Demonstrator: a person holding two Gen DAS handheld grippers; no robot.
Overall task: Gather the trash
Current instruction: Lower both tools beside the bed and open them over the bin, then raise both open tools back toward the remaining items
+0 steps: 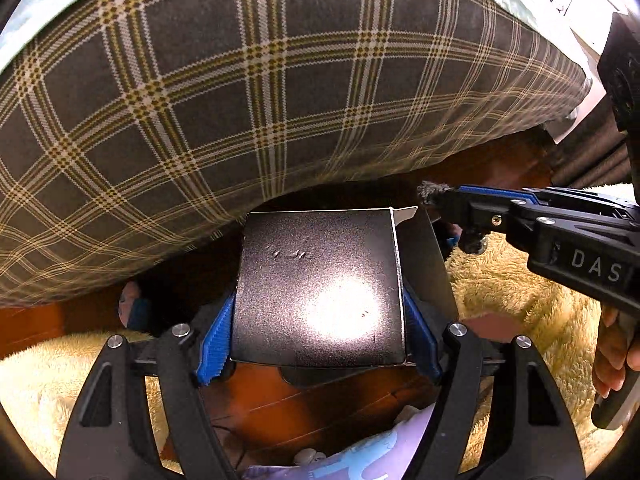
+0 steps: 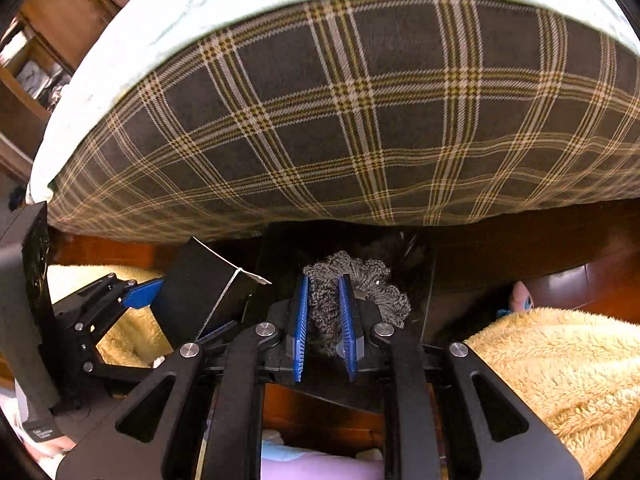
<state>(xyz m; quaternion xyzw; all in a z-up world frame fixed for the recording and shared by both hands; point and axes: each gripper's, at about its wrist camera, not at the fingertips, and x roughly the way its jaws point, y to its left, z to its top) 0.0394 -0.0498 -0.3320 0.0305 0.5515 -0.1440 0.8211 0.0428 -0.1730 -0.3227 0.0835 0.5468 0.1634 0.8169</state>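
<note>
My left gripper (image 1: 318, 336) is shut on a black cardboard box (image 1: 320, 284), its blue pads pressing both sides; the box's far end is open with a flap out. The box also shows in the right wrist view (image 2: 200, 296), held by the left gripper (image 2: 160, 300). My right gripper (image 2: 324, 320) is shut on a grey knitted scrunchie-like piece (image 2: 356, 284), held at the box's open end. In the left wrist view the right gripper (image 1: 448, 204) comes in from the right with the grey piece (image 1: 430, 192) at its tip.
A plaid-covered mattress (image 1: 260, 92) (image 2: 360, 120) overhangs right ahead, with dark space beneath. Yellow fluffy rug (image 1: 520, 288) (image 2: 560, 368) lies on the brown wood floor (image 1: 320, 408). A lilac packet (image 1: 360, 456) lies below. A wooden shelf (image 2: 36, 60) stands far left.
</note>
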